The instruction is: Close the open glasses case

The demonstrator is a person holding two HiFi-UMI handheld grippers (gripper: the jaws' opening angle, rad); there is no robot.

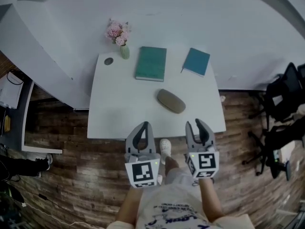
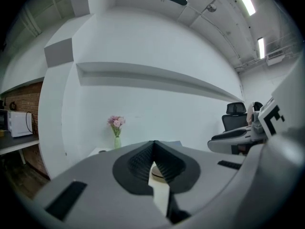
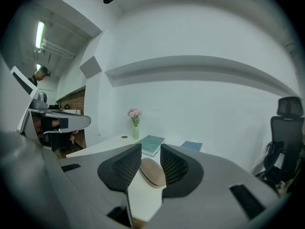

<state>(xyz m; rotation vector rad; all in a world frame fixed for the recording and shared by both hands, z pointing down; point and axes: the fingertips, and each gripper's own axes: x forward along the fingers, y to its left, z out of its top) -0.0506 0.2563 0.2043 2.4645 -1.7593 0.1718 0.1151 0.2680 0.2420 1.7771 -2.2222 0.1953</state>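
The case (image 1: 171,101) lies shut on the worktop (image 1: 119,113), as the task wants. Left fingers (image 2: 143,162) are pressed together and right fingers (image 3: 121,168) slightly spread. Both are empty and short of the case.

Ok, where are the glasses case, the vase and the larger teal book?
glasses case (image 1: 171,101), head view, middle of its top.
vase (image 1: 124,52), head view, its green body.
larger teal book (image 1: 151,64), head view, centre of cover.

Glasses case (image 1: 171,101), seemingly shut, on white table (image 1: 114,116)
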